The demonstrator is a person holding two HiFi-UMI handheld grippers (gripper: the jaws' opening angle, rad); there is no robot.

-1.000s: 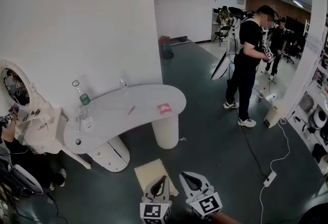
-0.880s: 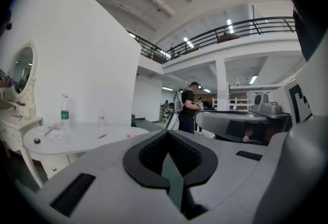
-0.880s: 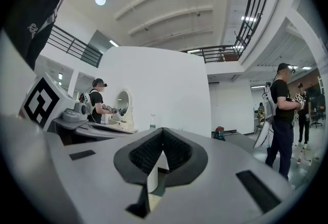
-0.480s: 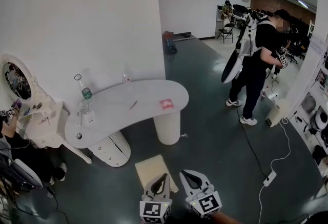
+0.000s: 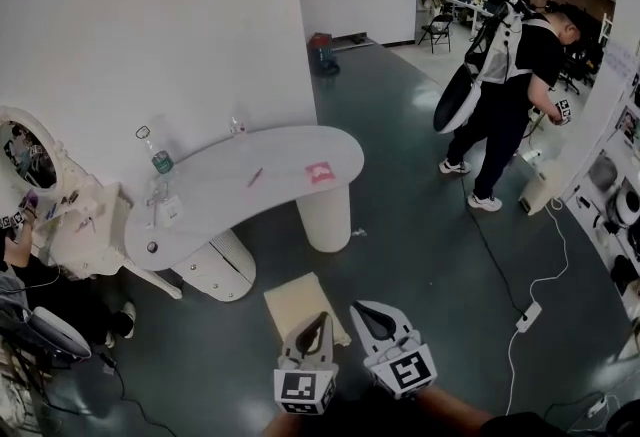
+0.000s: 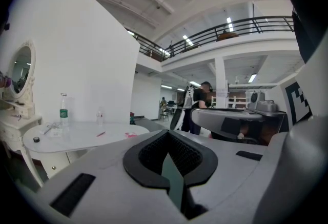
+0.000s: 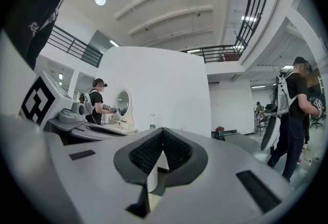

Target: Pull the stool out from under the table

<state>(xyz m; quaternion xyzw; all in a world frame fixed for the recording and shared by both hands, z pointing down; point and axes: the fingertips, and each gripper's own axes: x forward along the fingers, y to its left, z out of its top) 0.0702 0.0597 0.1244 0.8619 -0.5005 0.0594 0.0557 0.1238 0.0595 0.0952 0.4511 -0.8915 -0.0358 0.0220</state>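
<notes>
A white kidney-shaped table (image 5: 270, 187) stands against the white wall. Under its left end sits a white ribbed round piece (image 5: 218, 273); I cannot tell whether it is the stool or a leg. A smooth white cylinder leg (image 5: 326, 217) holds up the right end. A flat beige square (image 5: 303, 309) lies on the dark floor in front of the table. My left gripper (image 5: 314, 330) and right gripper (image 5: 368, 320) hang side by side near the bottom edge, well short of the table, the left tip over the beige square. Both are shut and empty.
On the table stand a clear bottle (image 5: 157, 161), a pink item (image 5: 320, 172) and a red pen (image 5: 255, 177). A white vanity with a round mirror (image 5: 26, 157) stands at the left, a seated person beside it. A person in black (image 5: 507, 100) stands at the right. A cable with a power strip (image 5: 527, 317) crosses the floor.
The view has shifted slightly, so the table sits a little higher in frame. The person in black has stepped to the right and bent over. Both grippers stay shut in the same place.
</notes>
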